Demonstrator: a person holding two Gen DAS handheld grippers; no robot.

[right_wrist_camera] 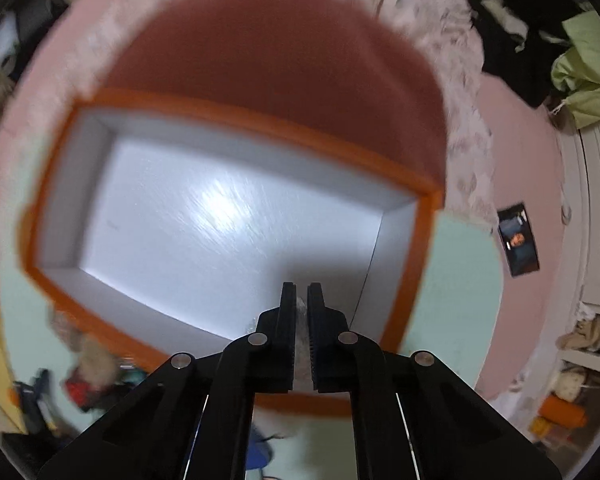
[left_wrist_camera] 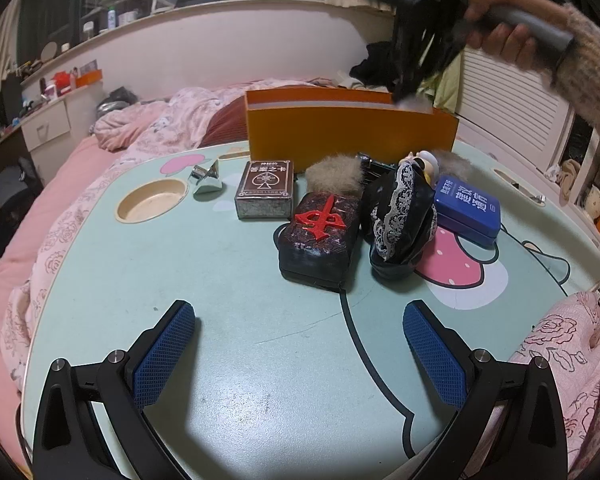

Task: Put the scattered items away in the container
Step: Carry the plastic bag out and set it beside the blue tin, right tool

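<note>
An orange box (left_wrist_camera: 352, 132) with a white inside stands at the far edge of the mint lap table (left_wrist_camera: 228, 280). In front of it lie a card box (left_wrist_camera: 265, 194), a dark mahjong-tile block with a red character (left_wrist_camera: 320, 236), a fur ball (left_wrist_camera: 334, 176), a black lace-trimmed doll (left_wrist_camera: 400, 216), a blue tin (left_wrist_camera: 466, 210) and a silver clip (left_wrist_camera: 206, 182). My left gripper (left_wrist_camera: 298, 354) is open and empty above the near table. My right gripper (right_wrist_camera: 302, 292) hovers over the box's empty inside (right_wrist_camera: 220, 216), shut on a small pale fuzzy thing (right_wrist_camera: 302, 344).
A round cup recess (left_wrist_camera: 150, 200) sits at the table's left. Pink bedding (left_wrist_camera: 60, 216) surrounds the table. A dresser (left_wrist_camera: 48, 124) stands at the left, a white radiator cover (left_wrist_camera: 512, 92) at the right. A phone (right_wrist_camera: 518, 240) lies on the bed.
</note>
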